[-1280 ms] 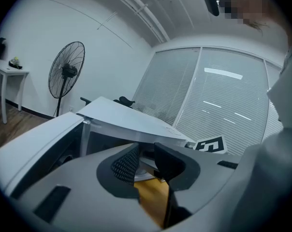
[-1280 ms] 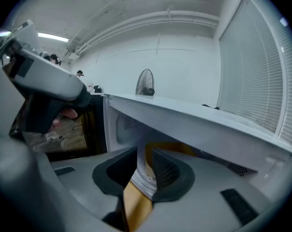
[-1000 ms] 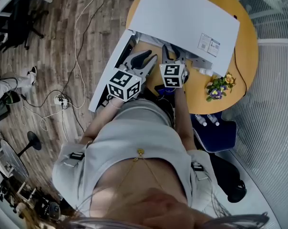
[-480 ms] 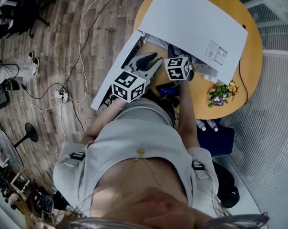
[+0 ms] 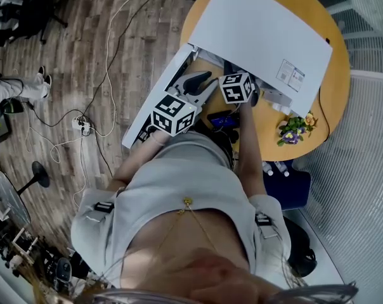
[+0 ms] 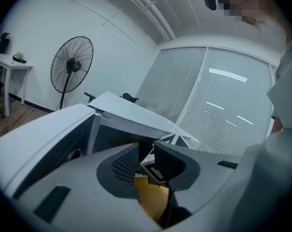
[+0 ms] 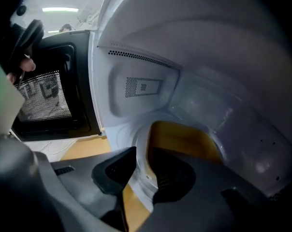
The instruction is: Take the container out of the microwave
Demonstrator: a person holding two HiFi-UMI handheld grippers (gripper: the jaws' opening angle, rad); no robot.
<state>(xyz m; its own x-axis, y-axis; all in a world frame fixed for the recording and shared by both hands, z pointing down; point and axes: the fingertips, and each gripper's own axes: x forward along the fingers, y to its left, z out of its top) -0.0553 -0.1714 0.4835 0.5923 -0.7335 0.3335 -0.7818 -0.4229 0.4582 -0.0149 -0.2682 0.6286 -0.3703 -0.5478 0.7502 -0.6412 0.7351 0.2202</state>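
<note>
The white microwave point(image 5: 261, 30) stands on a round wooden table point(image 5: 334, 81) with its door point(image 5: 155, 97) swung open to the left. In the right gripper view, a white-walled container with a yellow inside point(image 7: 182, 139) sits in the cavity. My right gripper point(image 7: 144, 161) straddles its near wall, one jaw outside and one inside, shut on it. From the head view only that gripper's marker cube point(image 5: 236, 88) shows at the oven mouth. My left gripper point(image 5: 201, 84) hangs just before the opening, slightly open with nothing in it point(image 6: 146, 153).
A small flower bunch point(image 5: 292, 128) and a blue flat object point(image 5: 220, 119) lie on the table by the oven. A blue chair point(image 5: 293, 182) stands to the right. Cables and a power strip point(image 5: 82, 126) cross the wooden floor. A standing fan point(image 6: 71, 66) stands behind.
My right gripper has gone forward into the microwave cavity; its cube now sits at the oven mouth. The left gripper has shifted slightly toward the opening.
</note>
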